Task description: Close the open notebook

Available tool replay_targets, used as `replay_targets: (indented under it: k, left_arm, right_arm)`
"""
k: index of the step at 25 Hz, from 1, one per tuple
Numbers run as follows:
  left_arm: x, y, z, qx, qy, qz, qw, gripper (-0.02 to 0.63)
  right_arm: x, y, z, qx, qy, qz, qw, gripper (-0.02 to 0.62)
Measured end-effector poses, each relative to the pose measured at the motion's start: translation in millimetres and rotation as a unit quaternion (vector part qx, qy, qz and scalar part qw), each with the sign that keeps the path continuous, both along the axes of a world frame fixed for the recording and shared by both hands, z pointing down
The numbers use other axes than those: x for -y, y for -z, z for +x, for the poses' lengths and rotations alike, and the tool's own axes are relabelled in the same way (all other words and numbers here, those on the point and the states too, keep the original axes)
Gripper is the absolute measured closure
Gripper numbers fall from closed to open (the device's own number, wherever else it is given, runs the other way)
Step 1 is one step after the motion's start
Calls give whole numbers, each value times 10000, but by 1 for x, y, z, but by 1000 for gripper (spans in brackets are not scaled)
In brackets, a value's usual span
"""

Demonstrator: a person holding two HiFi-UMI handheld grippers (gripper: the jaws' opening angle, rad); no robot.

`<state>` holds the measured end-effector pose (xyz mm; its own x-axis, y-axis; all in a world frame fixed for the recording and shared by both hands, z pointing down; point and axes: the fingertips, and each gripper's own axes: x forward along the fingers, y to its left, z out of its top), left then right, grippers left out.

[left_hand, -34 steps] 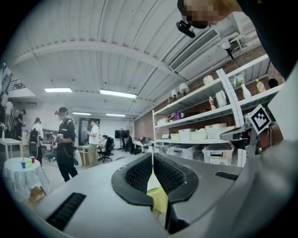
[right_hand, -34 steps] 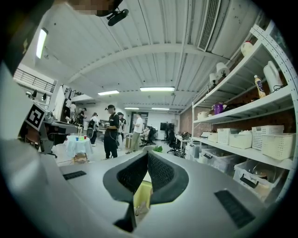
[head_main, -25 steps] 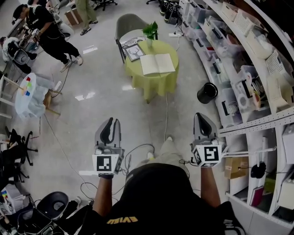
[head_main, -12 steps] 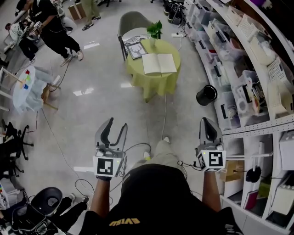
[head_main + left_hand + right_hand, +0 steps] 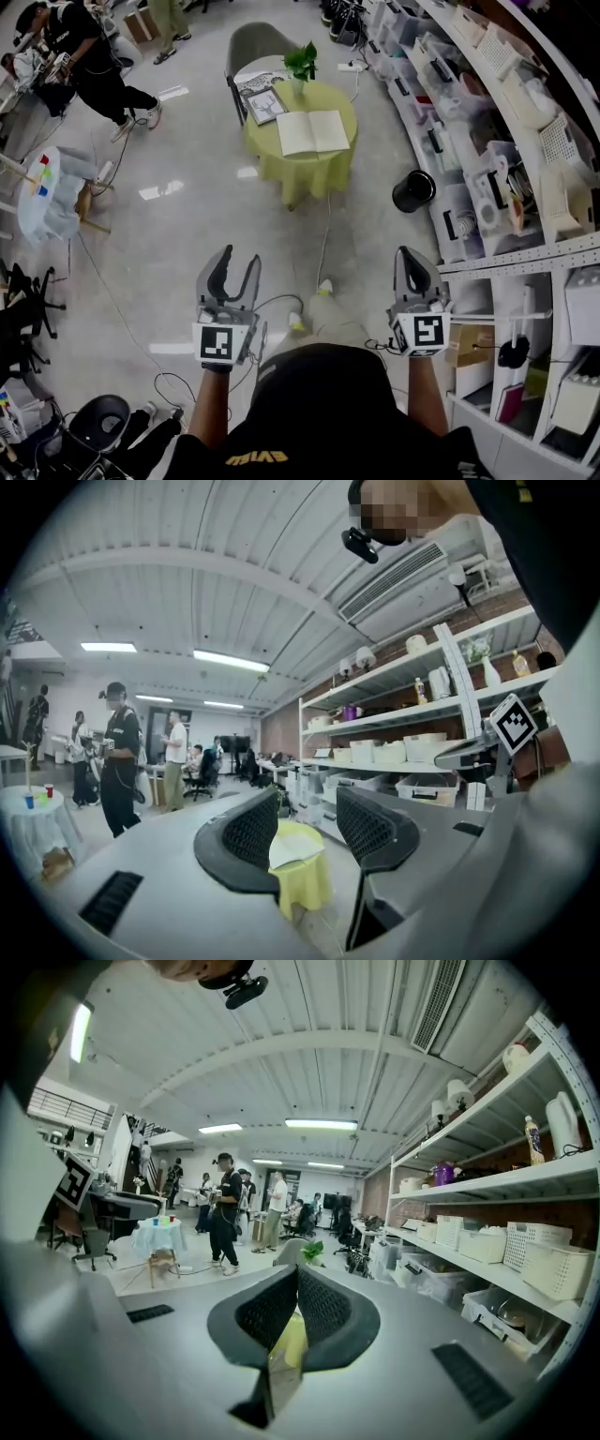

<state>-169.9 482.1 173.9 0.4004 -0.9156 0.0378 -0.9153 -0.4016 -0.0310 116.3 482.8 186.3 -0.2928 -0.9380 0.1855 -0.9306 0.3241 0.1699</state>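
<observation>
Not started: the notebook [image 5: 313,132] lies open on the table [image 5: 298,174], both grippers well short of the table, left gripper [image 5: 238,263] just opened and empty, right gripper [image 5: 411,253] clenched empty

Both held out ahead, roughly level: the left gripper [image 5: 238,264] has just opened its jaws, nothing between them; the right gripper [image 5: 410,257] has its jaws together.

Open notebook [image 5: 313,132] — white pages up — lies flat on the round yellow-green table [image 5: 302,169].

print on the notebook [image 5: 313,132] too small; yellow table [image 5: 290,1339] mostly behind the right gripper [image 5: 297,1271]
</observation>
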Motion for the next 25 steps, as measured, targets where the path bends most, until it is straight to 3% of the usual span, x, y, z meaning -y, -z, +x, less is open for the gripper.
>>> replay_targets:
  k: [8,12,16,22,25]
  left_arm:
    - [72,13,37,100,-11,-14,9999,400]
    - [110,22,54,315,-46,57,9995,400]
    - [144,26,69,256,12,1,9997,400]
    - [181,23,96,242,21,-101,9997,400]
    - [192,16,105,259,-1,-207,9995,400]
  right_arm:
    - [70,-2,27,225,104,-107,9996,594]
    - [120,16,30,185,350,226,9990,594]
    - [151,25,37,132,557,522,9970,594]
    - [181,-3,73,339,343,-84,9988,594]
    - [195,-5,81,397,350,-114,9985,594]
